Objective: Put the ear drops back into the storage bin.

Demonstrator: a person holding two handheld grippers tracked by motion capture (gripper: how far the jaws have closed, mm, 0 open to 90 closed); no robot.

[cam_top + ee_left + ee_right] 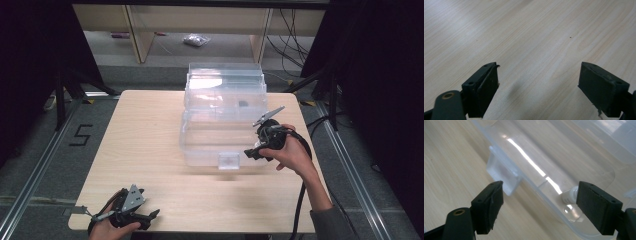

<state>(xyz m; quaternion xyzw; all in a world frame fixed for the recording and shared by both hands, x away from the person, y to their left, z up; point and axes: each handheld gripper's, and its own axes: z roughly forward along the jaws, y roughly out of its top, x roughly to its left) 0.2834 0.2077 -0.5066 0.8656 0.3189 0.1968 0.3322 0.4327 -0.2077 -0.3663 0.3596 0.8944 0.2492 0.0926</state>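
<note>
The left gripper (150, 216) rests on the table (150, 140), jaws wide and empty. The right gripper (255, 150) hovers at the box (222, 120), jaws wide, holding nothing; the latch (501, 173) lies just ahead of it. It seems the approach step; next it must close on the latch.
</note>
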